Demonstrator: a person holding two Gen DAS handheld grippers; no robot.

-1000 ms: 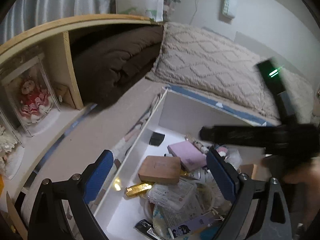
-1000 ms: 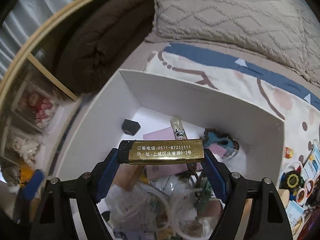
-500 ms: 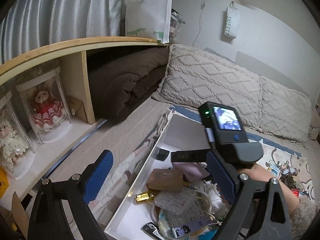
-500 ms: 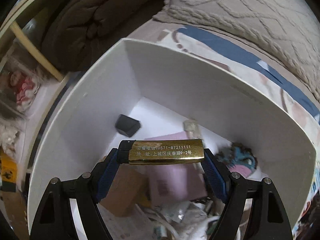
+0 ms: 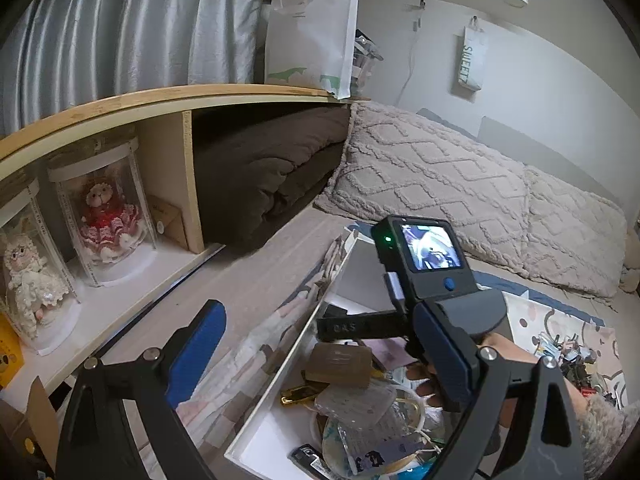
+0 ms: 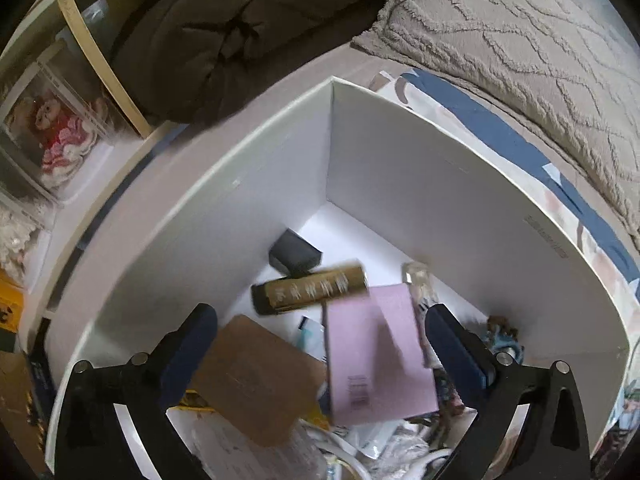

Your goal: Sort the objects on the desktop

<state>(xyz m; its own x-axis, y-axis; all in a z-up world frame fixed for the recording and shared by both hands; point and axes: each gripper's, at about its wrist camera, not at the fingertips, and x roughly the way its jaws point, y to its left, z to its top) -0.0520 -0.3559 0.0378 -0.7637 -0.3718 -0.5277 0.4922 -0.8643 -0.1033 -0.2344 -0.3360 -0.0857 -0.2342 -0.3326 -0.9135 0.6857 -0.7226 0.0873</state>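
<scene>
The right gripper [image 6: 320, 340], its jaws just opened wide with nothing clamped, is held over the white box [image 6: 400, 152], where the blurred gold lighter [image 6: 310, 289] is seen loose beyond the fingertips, while the left gripper [image 5: 316, 348] is spread and empty.

Right tongs [image 6: 320, 344] just opened wide, nothing between them. Gold lighter [image 6: 310, 289] blurred, tilted, inside white box [image 6: 400, 168], above pink card [image 6: 376, 356], beside brown case [image 6: 256, 380] and black cube [image 6: 295, 255].

white box [image 6: 248, 216] far corner bare, clutter [image 6: 280, 392] crowding near side
</scene>
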